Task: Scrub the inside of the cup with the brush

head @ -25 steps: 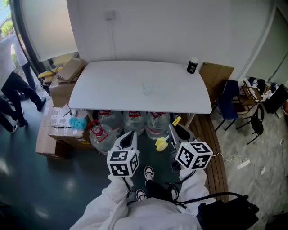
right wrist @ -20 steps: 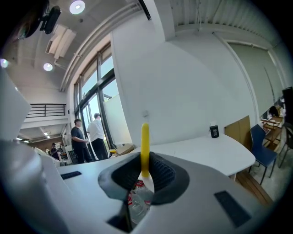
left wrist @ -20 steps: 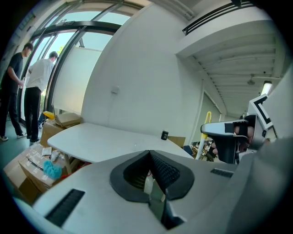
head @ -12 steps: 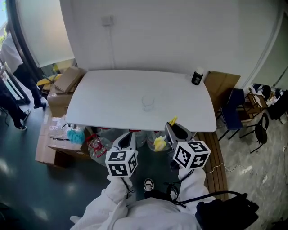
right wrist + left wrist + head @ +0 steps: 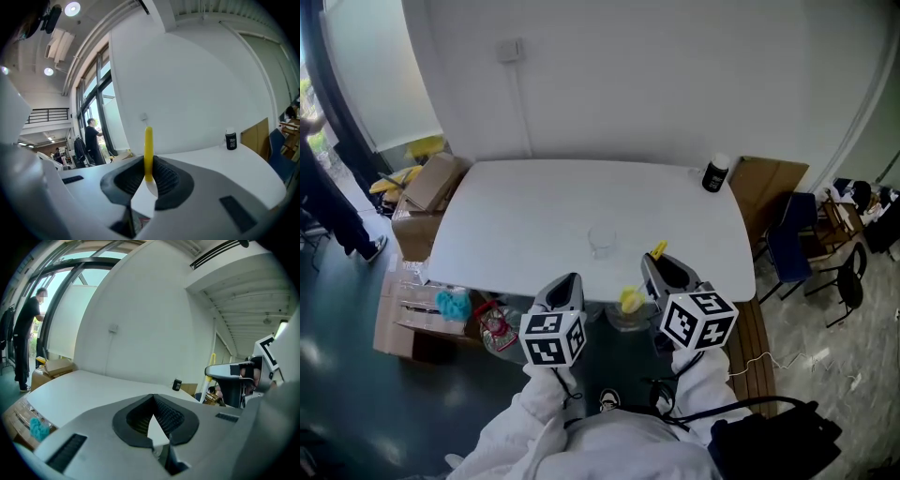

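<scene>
A clear cup (image 5: 602,241) stands upright near the middle of the white table (image 5: 506,216). My right gripper (image 5: 662,264) hovers over the table's near edge, just right of the cup, shut on a yellow brush (image 5: 631,299). The brush's handle (image 5: 148,151) sticks up between the pads, and its yellow head hangs at the gripper's left. My left gripper (image 5: 567,282) is shut and holds nothing, just short of the near edge, left of the cup. In the left gripper view the shut left gripper (image 5: 152,396) points across the table, with the right gripper (image 5: 234,376) off to its right.
A black bottle (image 5: 715,173) stands at the table's far right corner. Cardboard boxes (image 5: 427,183) and packages lie on the floor at the left, where a person (image 5: 328,202) stands. Water jugs (image 5: 492,328) sit under the table. Chairs (image 5: 787,248) stand at the right.
The view has moved toward the table: its near edge and the cup now lie close in front of both grippers. The jugs under the table are mostly hidden.
</scene>
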A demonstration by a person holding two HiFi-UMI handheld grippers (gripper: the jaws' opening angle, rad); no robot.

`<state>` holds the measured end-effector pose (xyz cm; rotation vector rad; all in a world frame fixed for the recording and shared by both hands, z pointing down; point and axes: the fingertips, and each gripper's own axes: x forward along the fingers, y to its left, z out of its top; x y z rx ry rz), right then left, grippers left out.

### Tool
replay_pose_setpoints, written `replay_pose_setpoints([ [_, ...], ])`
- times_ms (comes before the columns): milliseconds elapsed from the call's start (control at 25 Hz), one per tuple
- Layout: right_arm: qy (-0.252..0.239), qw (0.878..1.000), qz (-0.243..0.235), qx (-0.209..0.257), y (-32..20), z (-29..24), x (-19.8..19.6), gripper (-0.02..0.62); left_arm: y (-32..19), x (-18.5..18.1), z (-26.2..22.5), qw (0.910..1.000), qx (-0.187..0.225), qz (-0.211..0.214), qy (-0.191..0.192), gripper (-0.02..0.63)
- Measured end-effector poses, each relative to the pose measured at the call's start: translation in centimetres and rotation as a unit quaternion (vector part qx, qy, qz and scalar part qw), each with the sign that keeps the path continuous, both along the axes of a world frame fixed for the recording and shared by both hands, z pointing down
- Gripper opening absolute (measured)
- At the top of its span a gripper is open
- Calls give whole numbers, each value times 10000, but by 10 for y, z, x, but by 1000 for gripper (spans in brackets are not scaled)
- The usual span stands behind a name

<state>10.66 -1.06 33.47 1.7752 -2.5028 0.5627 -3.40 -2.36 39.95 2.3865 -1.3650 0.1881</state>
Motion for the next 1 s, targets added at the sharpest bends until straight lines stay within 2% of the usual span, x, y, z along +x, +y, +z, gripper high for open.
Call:
replay_pose_setpoints([
  [280,-39,10000,-2,-43,-32,5,16,104,-33,15,4,10000,-43,-14,-30,6],
  [680,-118,9996,120,-212,-51,19,28,104,-49,18,22,9996,-268,14,-52,6],
  [1000,-110,9991,333,-221,-78,19,33,104,-82,23,23,9995,-255,193,-50,6],
])
